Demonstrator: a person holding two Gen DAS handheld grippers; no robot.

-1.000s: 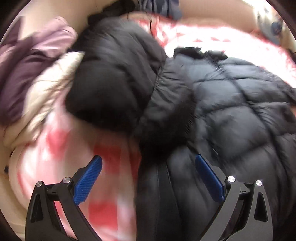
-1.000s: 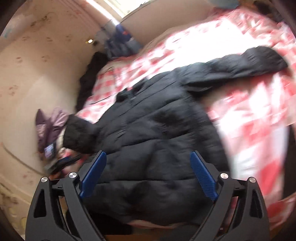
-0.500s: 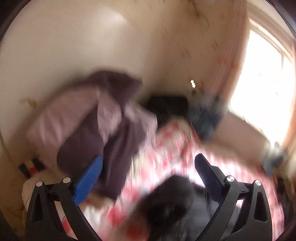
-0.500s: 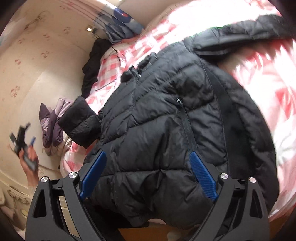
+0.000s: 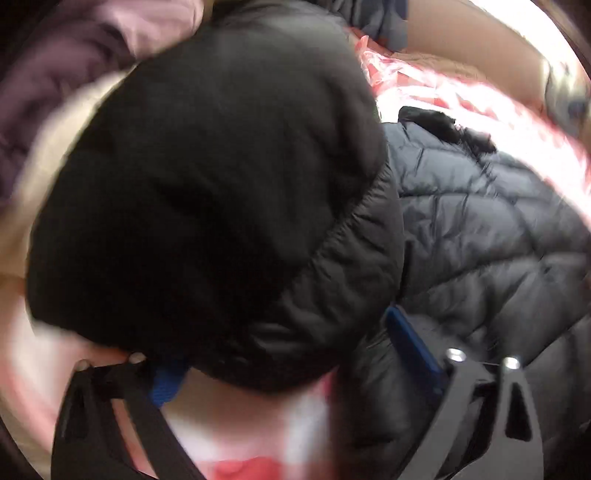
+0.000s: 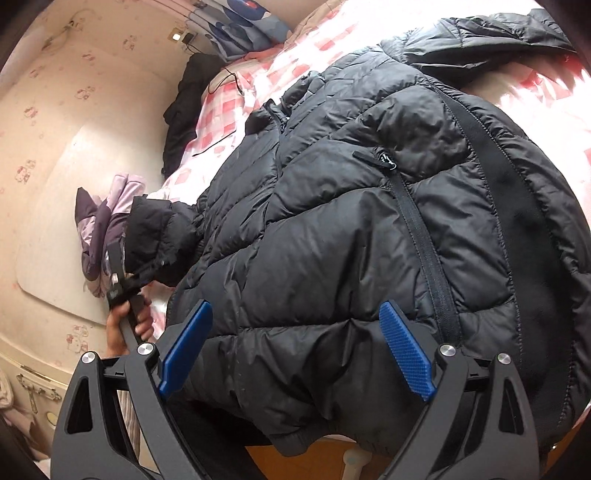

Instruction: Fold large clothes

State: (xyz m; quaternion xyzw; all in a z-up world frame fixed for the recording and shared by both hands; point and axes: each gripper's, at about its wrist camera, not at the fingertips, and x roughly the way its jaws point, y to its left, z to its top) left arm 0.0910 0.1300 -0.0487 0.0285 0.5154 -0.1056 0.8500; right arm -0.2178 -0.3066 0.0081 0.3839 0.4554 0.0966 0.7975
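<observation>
A large black quilted puffer jacket (image 6: 369, 229) lies spread on a bed with a pink-and-white checked cover (image 6: 229, 110). Its folded left sleeve (image 5: 207, 192) fills the left wrist view, with the jacket body (image 5: 498, 240) to the right. My left gripper (image 5: 280, 354) is open, its jaws on either side of the sleeve's end, the cuff between them; it also shows in the right wrist view (image 6: 147, 271) at the sleeve. My right gripper (image 6: 295, 347) is open and empty, just above the jacket's hem near the zip (image 6: 417, 229). The right sleeve (image 6: 491, 40) stretches away at the top.
A purple and pink garment (image 6: 107, 218) lies by the wall at the bed's left side. A black garment (image 6: 184, 107) and a blue patterned pillow (image 6: 243, 22) sit at the bed's head. The bed's wooden edge (image 6: 314, 458) is below the hem.
My left gripper swung up toward the wall, then came back down onto the sleeve end, closer than before. My right gripper moved in closer to the jacket's hem.
</observation>
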